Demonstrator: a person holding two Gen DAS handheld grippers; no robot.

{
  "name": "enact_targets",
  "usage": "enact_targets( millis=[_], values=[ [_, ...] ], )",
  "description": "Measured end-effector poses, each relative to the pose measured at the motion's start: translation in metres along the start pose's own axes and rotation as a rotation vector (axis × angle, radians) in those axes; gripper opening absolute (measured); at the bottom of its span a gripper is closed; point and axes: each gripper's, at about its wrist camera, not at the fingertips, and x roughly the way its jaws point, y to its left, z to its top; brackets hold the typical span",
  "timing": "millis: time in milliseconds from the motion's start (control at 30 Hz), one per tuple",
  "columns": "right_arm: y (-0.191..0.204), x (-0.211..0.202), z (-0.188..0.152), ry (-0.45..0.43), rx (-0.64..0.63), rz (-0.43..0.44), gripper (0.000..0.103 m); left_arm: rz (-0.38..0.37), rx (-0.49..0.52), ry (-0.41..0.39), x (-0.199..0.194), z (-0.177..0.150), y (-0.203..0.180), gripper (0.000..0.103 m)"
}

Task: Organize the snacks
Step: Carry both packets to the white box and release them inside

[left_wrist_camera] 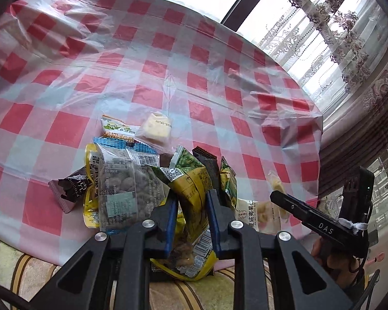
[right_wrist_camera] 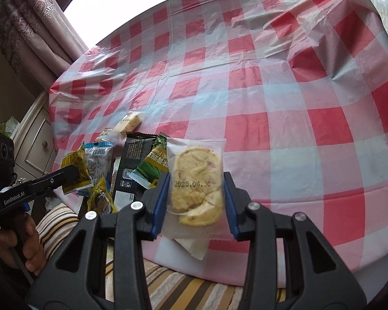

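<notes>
A pile of snack packets (left_wrist_camera: 132, 180) lies at the near edge of the red-checked table. My left gripper (left_wrist_camera: 191, 199) is shut on a yellow-green packet (left_wrist_camera: 191, 188) and holds it over the pile. My right gripper (right_wrist_camera: 196, 183) is shut on a clear packet with two pale cookies (right_wrist_camera: 196, 180) and holds it above the table, right of the pile (right_wrist_camera: 111, 170). The right gripper also shows in the left wrist view (left_wrist_camera: 274, 196). The left gripper also shows in the right wrist view (right_wrist_camera: 72, 173).
A pale cookie packet (left_wrist_camera: 156, 129) lies alone just behind the pile; it also shows in the right wrist view (right_wrist_camera: 129, 124). The checked tablecloth (left_wrist_camera: 168, 59) is wrinkled at its far corners. A striped cushion (right_wrist_camera: 183, 292) lies below the table's near edge. Curtains (left_wrist_camera: 349, 38) hang beyond.
</notes>
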Motion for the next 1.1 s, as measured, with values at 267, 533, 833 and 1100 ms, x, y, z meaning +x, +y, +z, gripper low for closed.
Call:
enact_targets(
  millis=[267,533,833,1100],
  values=[
    [-0.029,-0.027,-0.018,-0.027,0.095,-0.033,0.043,-0.009,0.066,0.000,-0.005,-0.004,-0.023,0.023],
    [-0.068,-0.068,-0.045,-0.066,0.194,-0.084,0.043,-0.086,0.187,0.086,0.015,-0.015,-0.078,0.023],
    [-0.126,-0.116,-0.095,-0.088,0.371,-0.197,0.043,-0.198,0.439,0.266,0.064,-0.052,-0.184,0.023],
    [-0.174,-0.133,-0.134,-0.085,0.517,-0.247,0.043,-0.246,0.630,0.452,0.109,-0.097,-0.259,0.023]
  ],
)
